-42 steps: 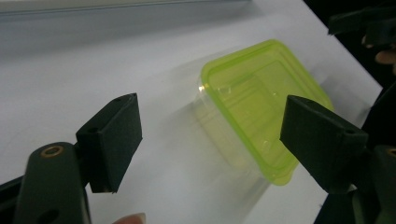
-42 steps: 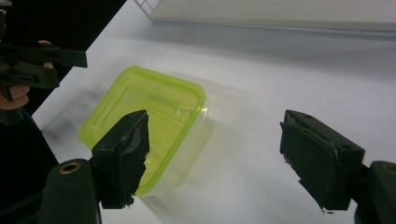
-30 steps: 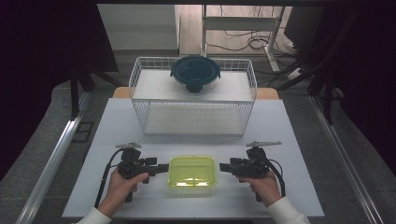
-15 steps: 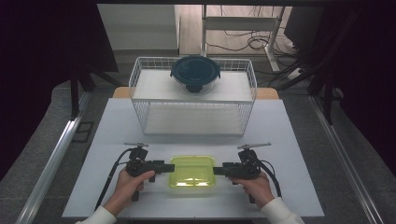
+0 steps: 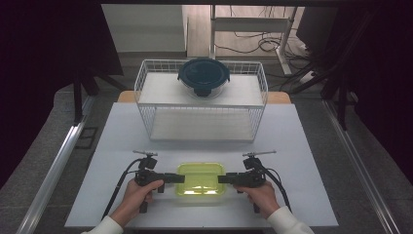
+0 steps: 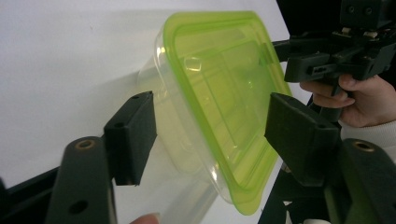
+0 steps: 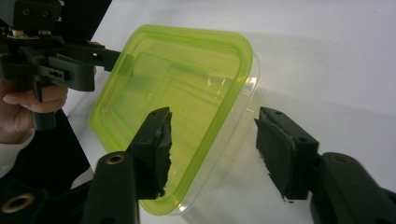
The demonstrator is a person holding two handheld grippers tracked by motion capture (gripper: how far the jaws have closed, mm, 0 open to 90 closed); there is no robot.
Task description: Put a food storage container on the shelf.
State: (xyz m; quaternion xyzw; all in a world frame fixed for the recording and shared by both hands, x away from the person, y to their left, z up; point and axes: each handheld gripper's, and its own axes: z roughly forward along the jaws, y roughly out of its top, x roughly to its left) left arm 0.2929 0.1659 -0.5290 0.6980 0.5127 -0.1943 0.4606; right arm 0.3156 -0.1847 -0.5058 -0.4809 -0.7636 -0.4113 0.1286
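Black grippers [image 5: 178,178], trailing cables, white sleeves [image 5: 287,225].

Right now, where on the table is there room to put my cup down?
The table is bare left and right of the wire rack, and between rack and green box. It is crowded near the box.

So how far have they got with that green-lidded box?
Done: both grippers are at the short ends of the green-lidded plastic container on the table. In hand: the left gripper and right gripper straddle its ends, jaws just closing, pads apparently not yet pressing. Left: gripping and lifting it, perhaps toward the wire basket, my guess.
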